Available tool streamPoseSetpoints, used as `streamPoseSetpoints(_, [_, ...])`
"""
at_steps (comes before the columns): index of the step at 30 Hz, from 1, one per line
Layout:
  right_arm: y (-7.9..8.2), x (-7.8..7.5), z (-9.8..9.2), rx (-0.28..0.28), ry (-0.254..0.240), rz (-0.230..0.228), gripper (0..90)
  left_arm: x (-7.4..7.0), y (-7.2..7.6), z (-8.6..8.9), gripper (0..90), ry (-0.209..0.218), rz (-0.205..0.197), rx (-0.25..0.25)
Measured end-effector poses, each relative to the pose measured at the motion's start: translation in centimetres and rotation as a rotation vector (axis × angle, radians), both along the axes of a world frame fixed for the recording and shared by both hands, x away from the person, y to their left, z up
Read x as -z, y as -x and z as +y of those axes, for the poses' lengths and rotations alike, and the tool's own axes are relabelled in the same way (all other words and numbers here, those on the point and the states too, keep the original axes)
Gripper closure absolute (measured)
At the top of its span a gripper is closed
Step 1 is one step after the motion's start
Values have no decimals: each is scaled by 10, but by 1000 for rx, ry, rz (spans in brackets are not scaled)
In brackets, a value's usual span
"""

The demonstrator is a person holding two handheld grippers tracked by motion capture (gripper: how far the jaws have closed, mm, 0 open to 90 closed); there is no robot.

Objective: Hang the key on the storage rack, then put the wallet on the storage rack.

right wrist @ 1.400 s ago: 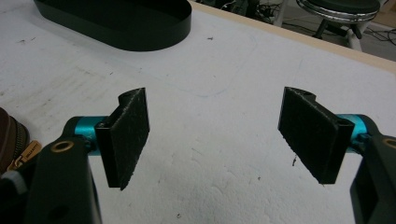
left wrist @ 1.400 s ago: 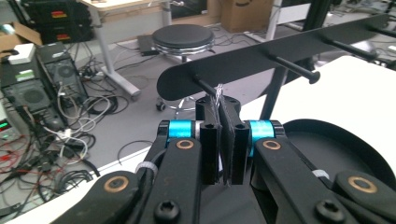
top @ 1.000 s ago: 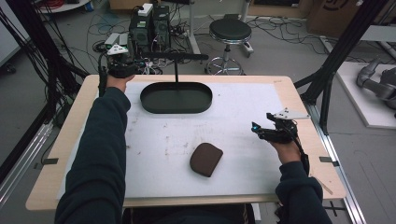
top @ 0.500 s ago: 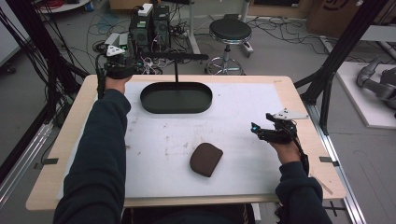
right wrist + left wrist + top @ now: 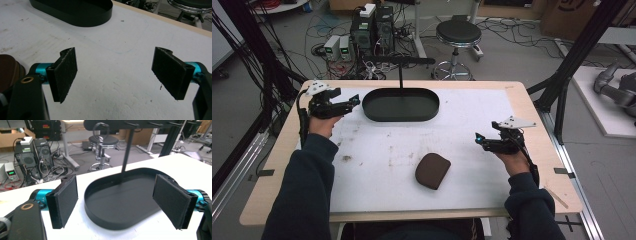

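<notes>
A black oval tray (image 5: pixel 377 111) lies at the table's far middle, with a thin post (image 5: pixel 401 76) rising from it to a crossbar (image 5: pixel 412 60). In the left gripper view a small dark loop (image 5: pixel 100 130) hangs from that bar. My left gripper (image 5: pixel 354 102) hovers just left of the tray, pointing at it. Its jaws have just been opening and stand wide apart (image 5: pixel 116 195), with nothing between them. A brown rounded pouch (image 5: pixel 432 170) lies near the front middle. My right gripper (image 5: pixel 479 140) is right of the pouch; its jaws have opened slightly further over bare table (image 5: pixel 115 67).
The tabletop is a white sheet (image 5: pixel 377 165) with scuff marks, on a wooden board. Beyond the far edge are computer boxes (image 5: pixel 372 25), cables and a stool (image 5: pixel 457 32). Black frame posts (image 5: pixel 572 60) stand at the table's right corner.
My left hand has drawn back from the far left corner toward the person and now sits beside the tray's left end. The right hand has stayed put.
</notes>
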State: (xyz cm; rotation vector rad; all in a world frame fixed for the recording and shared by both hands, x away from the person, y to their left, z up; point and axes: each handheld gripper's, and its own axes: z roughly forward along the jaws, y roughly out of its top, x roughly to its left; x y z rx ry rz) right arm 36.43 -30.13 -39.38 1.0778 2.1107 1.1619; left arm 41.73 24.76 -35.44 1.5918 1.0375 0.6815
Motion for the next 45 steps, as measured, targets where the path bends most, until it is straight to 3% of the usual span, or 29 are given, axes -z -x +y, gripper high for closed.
streamPoseSetpoints(6, [6,-3,11,-48,3,-4,209,10,29,4,202,-25,-16,10])
streamPoseSetpoints(16, [10,-4,26,-92,2,11,209,25,53,4,203,-49,-11,37])
streamPoseSetpoints(18, [11,-1,31,-111,6,43,211,29,60,3,203,-63,-10,47])
streamPoseSetpoints(29, [21,11,51,-270,-25,97,211,43,76,-3,210,-76,-9,59])
streamPoseSetpoints(30, [23,14,59,-302,-26,126,211,43,77,-4,212,-71,-11,61])
streamPoseSetpoints(31, [23,14,59,-302,-26,126,211,44,77,-4,212,-75,-13,63])
streamPoseSetpoints(32, [24,19,67,-344,-31,144,211,44,77,-5,215,-75,-12,63])
streamPoseSetpoints(34, [24,24,73,-376,-44,172,211,46,75,-6,217,-73,-8,63])
streamPoseSetpoints(37, [24,30,80,-403,-50,203,211,48,74,-7,221,-79,3,65])
streamPoseSetpoints(38, [23,35,87,-429,-57,234,211,48,73,-7,222,-85,4,65])
streamPoseSetpoints(41, [21,43,96,-453,-37,277,218,49,72,-7,227,-93,8,68])
streamPoseSetpoints(42, [20,46,99,-464,-25,290,237,49,73,-7,228,-92,9,68])
streamPoseSetpoints(45, [16,47,98,-501,-57,327,329,49,73,-7,229,-91,13,64])
